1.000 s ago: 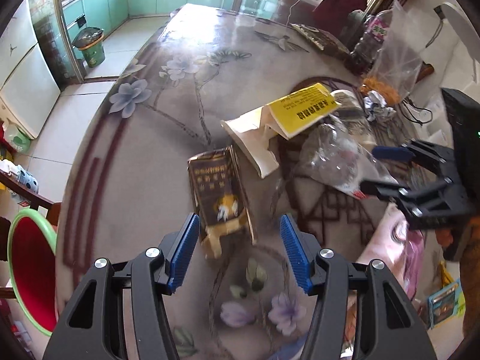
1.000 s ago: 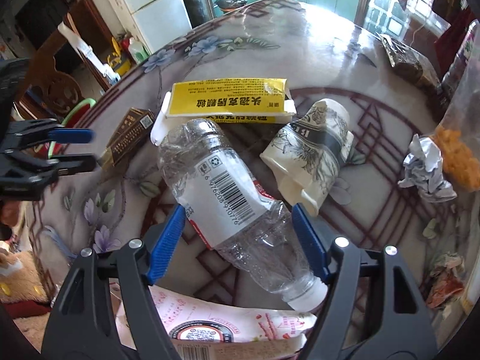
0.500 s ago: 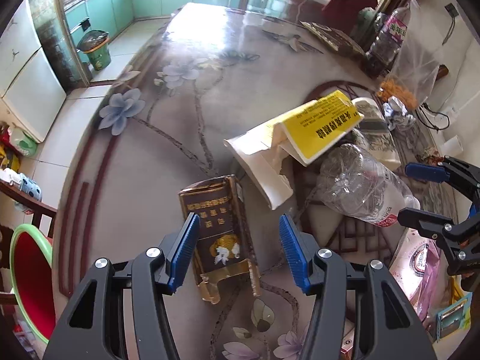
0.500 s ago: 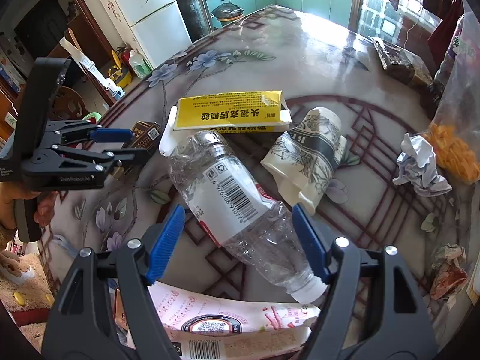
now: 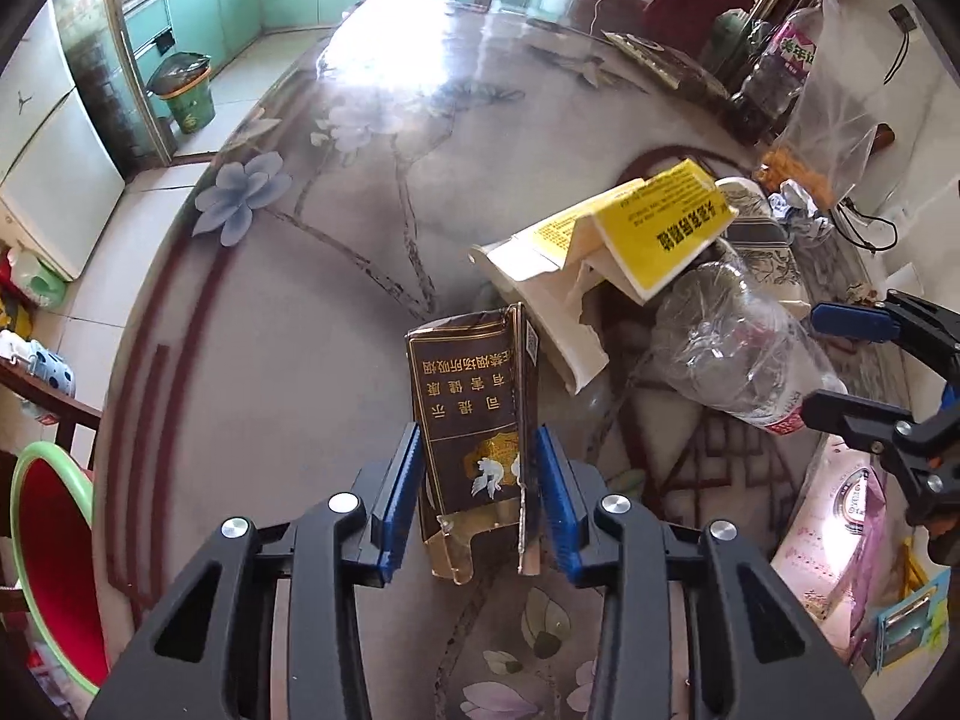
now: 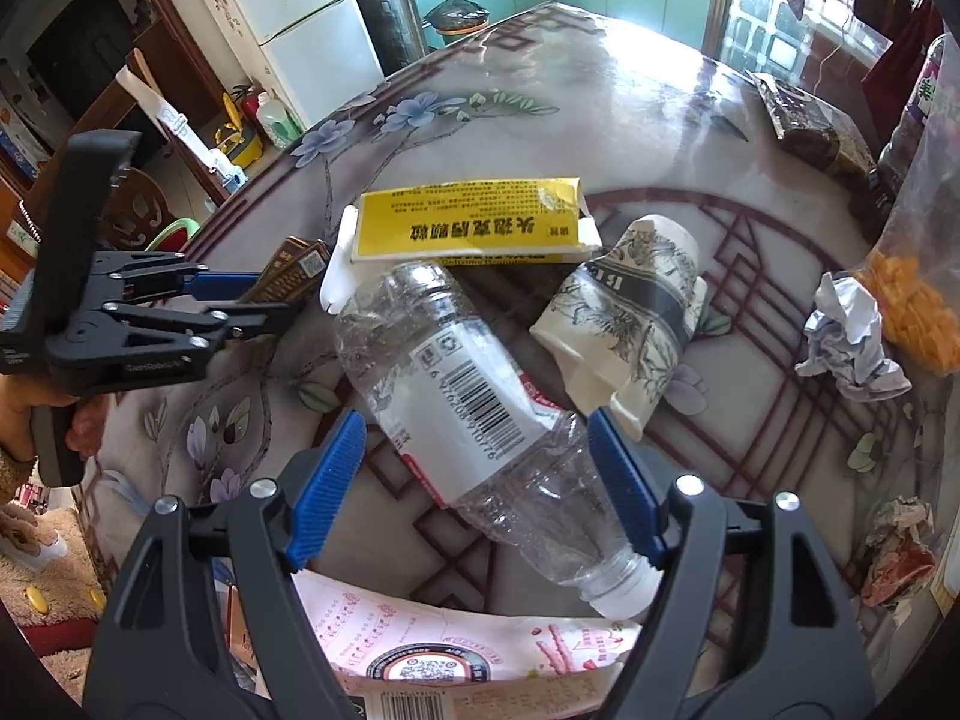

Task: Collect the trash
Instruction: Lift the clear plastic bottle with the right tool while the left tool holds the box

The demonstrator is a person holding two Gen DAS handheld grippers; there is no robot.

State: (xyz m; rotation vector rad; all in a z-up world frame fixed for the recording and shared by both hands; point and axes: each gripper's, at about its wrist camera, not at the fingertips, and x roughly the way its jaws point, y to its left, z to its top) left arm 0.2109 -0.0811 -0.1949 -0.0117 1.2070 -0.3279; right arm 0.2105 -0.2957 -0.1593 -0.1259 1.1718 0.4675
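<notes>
Left gripper point(image 5: 477, 489) now closing around brown pack point(image 5: 468, 420)

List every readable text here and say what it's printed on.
"头孢克肟颗粒", "Cefixime Granules": yellow medicine box.
"有害健康", "禁烟场所吸烟": brown cigarette pack.
"GenRobot.AI": body of the left gripper, its fingers closing on that pack.
Plastic bottle barcode digits and pink wrapper print: too small to read.
</notes>
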